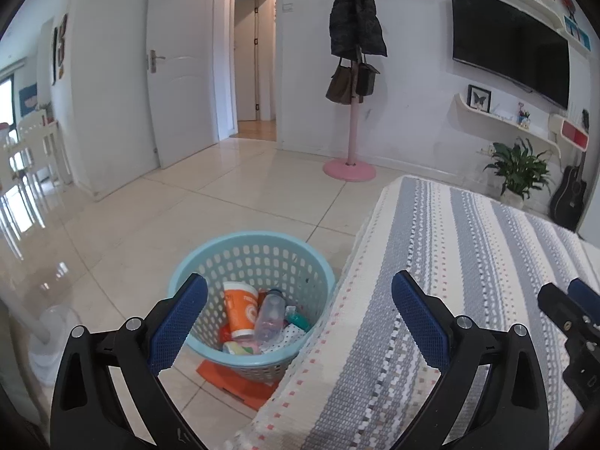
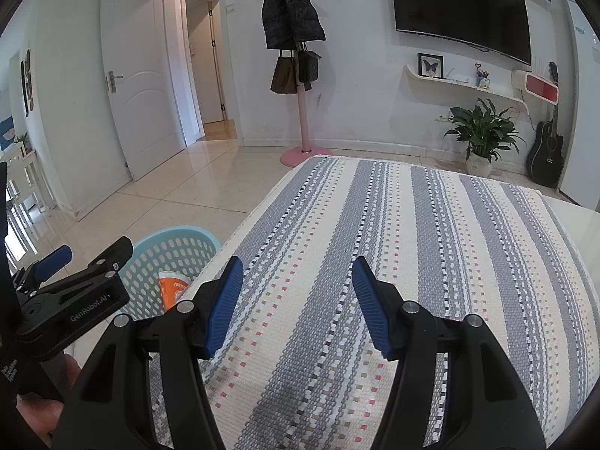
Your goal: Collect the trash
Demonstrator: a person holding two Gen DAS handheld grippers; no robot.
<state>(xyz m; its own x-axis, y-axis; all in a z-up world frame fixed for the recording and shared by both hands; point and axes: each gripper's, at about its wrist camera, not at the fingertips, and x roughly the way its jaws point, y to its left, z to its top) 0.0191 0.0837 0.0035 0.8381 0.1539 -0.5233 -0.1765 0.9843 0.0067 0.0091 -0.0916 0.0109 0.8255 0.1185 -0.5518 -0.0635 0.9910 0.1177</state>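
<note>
Blue-padded fingers of the left claw (image 1: 300, 311) stand wide apart with nothing between them, one finger over the basket's near rim and the other over the edge of the striped cloth. Beside it the right claw (image 2: 298, 300) also hangs parted, its pads empty, above the grey, cream and pink striped cloth (image 2: 375, 262) that covers the counter. Down on the tiled floor (image 1: 187, 217), just beside the counter's edge, sits a pale blue perforated basket (image 1: 258, 240), resting on something flat and orange (image 1: 240, 378). Inside it lie the collected bits: an orange and white paper cup (image 1: 240, 311) leaning on its side, a clear plastic bottle (image 1: 270, 315) against it, a small teal piece (image 1: 300, 318) and some light wrappers at the bottom (too jumbled to name). A bit of a hand (image 2: 41, 416) shows at the lower left of the right wrist view, around the black handle. Farther off stand a pink coat stand (image 1: 352, 131) hung with a dark jacket and bags, a wall television (image 1: 510, 45), a potted plant (image 1: 521, 168) and a black guitar (image 1: 570, 195).
</note>
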